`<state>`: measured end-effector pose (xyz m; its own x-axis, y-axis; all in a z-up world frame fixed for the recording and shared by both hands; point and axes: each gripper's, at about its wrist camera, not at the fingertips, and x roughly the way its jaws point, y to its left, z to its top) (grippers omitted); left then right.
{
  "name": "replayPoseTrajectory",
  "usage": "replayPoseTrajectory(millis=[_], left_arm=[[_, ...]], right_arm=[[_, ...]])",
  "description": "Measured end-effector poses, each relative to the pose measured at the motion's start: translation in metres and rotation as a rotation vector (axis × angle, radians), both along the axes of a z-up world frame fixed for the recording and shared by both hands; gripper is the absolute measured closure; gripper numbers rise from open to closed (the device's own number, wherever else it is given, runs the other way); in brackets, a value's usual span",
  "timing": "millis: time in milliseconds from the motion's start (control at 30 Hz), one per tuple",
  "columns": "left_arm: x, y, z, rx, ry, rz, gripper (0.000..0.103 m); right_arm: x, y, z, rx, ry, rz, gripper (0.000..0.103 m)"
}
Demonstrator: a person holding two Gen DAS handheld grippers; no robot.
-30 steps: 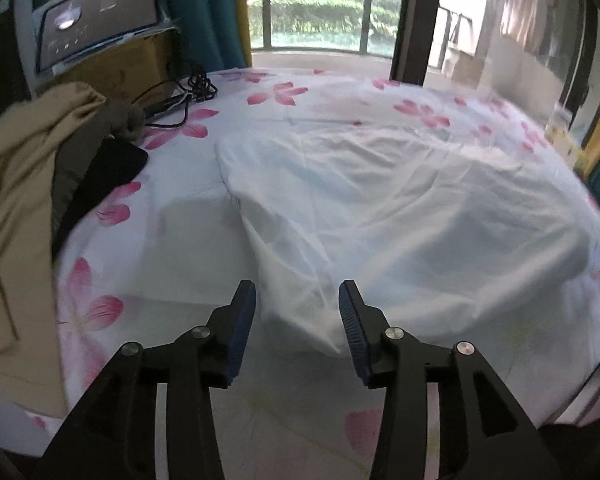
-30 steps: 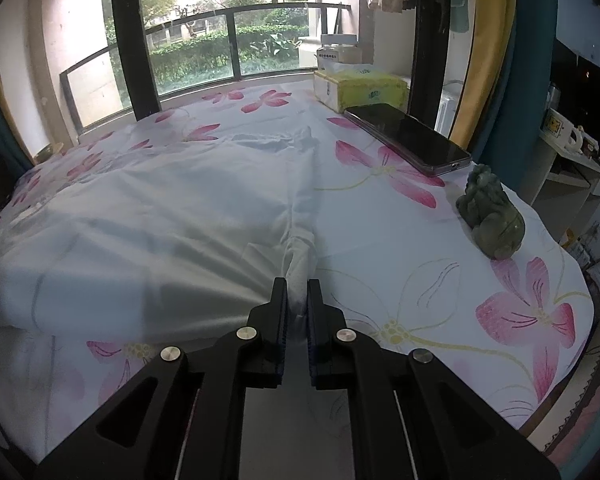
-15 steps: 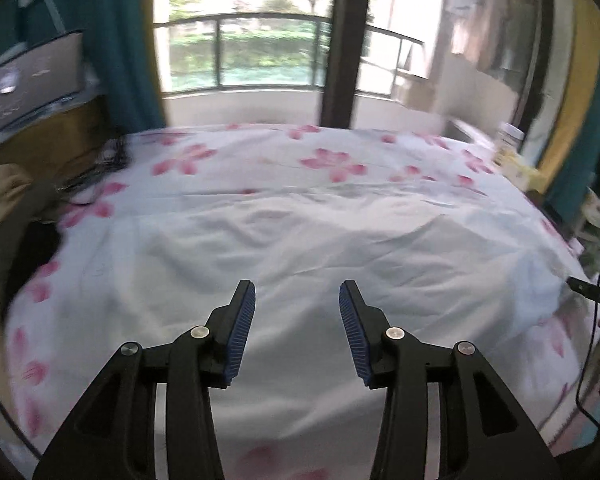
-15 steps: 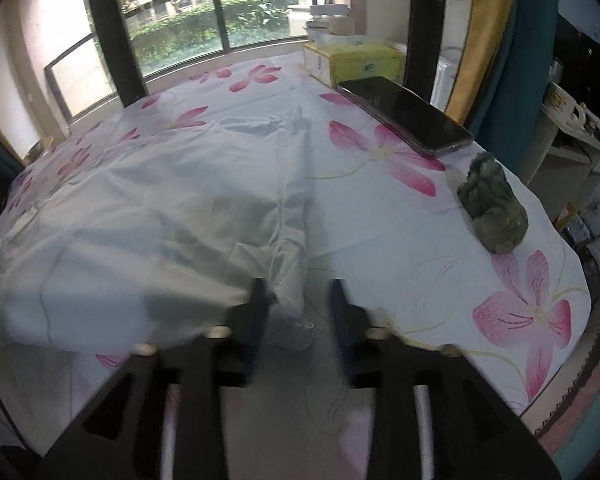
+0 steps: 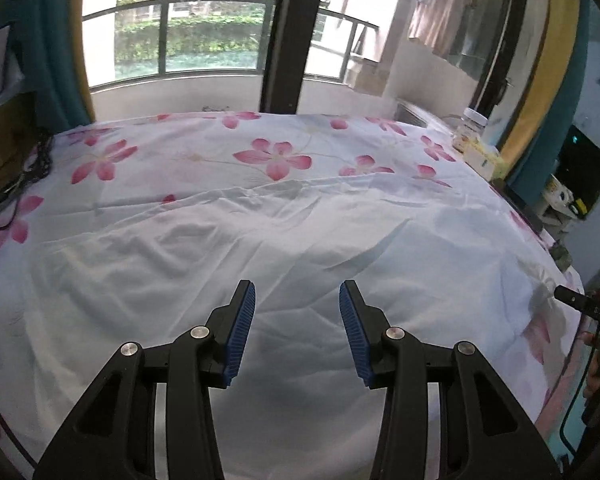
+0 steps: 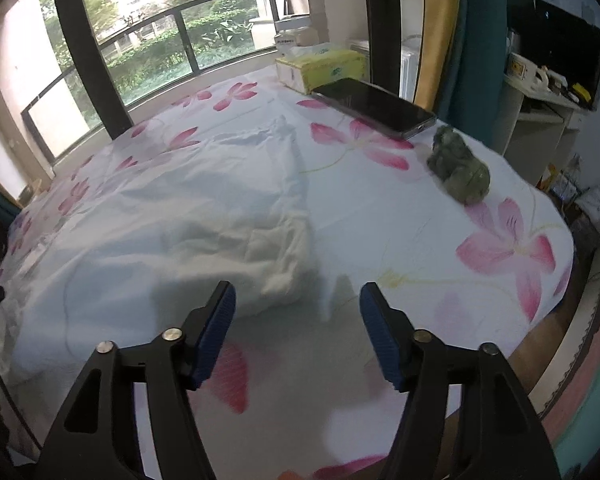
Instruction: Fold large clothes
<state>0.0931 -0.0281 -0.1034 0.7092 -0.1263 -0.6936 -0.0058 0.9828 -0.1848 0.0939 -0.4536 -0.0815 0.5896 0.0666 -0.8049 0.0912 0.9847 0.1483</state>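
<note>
A large white garment (image 5: 284,264) lies spread and wrinkled across the flowered cloth on the table (image 5: 276,156). My left gripper (image 5: 297,300) hovers open above the garment's near middle, nothing between its blue pads. In the right wrist view the garment (image 6: 172,216) fills the left half, its crumpled corner (image 6: 288,256) lying loose just beyond the fingers. My right gripper (image 6: 298,300) has its jaws opening wide, and no cloth is between them. The right gripper's tip (image 5: 576,300) and a hand show at the left wrist view's right edge.
A dark phone (image 6: 374,106), a yellow tissue box (image 6: 324,68) and a green stone figure (image 6: 460,172) sit on the table's far right side. A jar (image 5: 470,130) stands by the window. Black cables (image 5: 28,168) lie at the left edge. The table edge (image 6: 560,320) curves close on the right.
My right gripper was shut on the garment's corner; it has opened and the corner has dropped onto the table. My left gripper has swung right, from the garment's left edge to over its middle.
</note>
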Motion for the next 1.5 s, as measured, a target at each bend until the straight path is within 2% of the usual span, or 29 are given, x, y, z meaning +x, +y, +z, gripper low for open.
replayPoseTrajectory(millis=[133, 233, 367, 500, 600, 867, 1000, 1067, 1100, 1133, 1200, 1300, 1433, 1500], left_arm=[[0.006, -0.011, -0.003, -0.02, 0.004, -0.038, 0.057], [0.013, -0.021, -0.006, -0.01, 0.016, -0.058, 0.057], [0.02, -0.034, -0.009, -0.003, 0.024, -0.068, 0.057], [0.03, -0.046, -0.018, 0.006, 0.052, -0.074, 0.057], [0.038, -0.054, -0.032, 0.022, 0.103, -0.073, 0.057], [0.032, -0.061, -0.038, 0.049, 0.059, -0.018, 0.056], [0.032, -0.065, -0.038, 0.072, 0.061, -0.022, 0.056], [0.033, -0.065, -0.037, 0.073, 0.064, -0.025, 0.056], [0.033, -0.065, -0.037, 0.075, 0.064, -0.032, 0.056], [0.033, -0.066, -0.037, 0.078, 0.063, -0.034, 0.056], [0.034, -0.066, -0.038, 0.079, 0.063, -0.035, 0.056], [0.035, -0.066, -0.038, 0.077, 0.061, -0.04, 0.056], [0.036, -0.065, -0.039, 0.073, 0.058, -0.057, 0.056], [0.036, -0.064, -0.039, 0.07, 0.057, -0.066, 0.056]], right_arm=[[-0.005, 0.013, 0.004, 0.052, -0.001, 0.029, 0.025], [-0.001, 0.023, -0.002, 0.097, 0.008, 0.069, 0.024], [0.008, 0.031, -0.02, 0.209, 0.049, 0.096, 0.023], [0.015, 0.04, -0.021, 0.264, 0.021, 0.133, 0.023], [0.022, 0.044, -0.024, 0.319, 0.003, 0.157, 0.023], [0.051, 0.062, -0.03, 0.444, -0.028, 0.205, 0.022], [0.067, 0.067, -0.035, 0.511, -0.055, 0.168, 0.022], [0.072, 0.076, -0.034, 0.499, -0.062, 0.186, 0.022], [0.074, 0.083, -0.033, 0.477, -0.063, 0.206, 0.029], [0.075, 0.088, -0.034, 0.473, -0.049, 0.224, 0.041], [0.075, 0.101, -0.035, 0.437, -0.049, 0.237, 0.043], [0.073, 0.115, -0.034, 0.361, -0.061, 0.252, 0.058], [0.073, 0.116, -0.028, 0.347, -0.08, 0.256, 0.078], [0.07, 0.119, -0.02, 0.322, -0.104, 0.269, 0.084]])
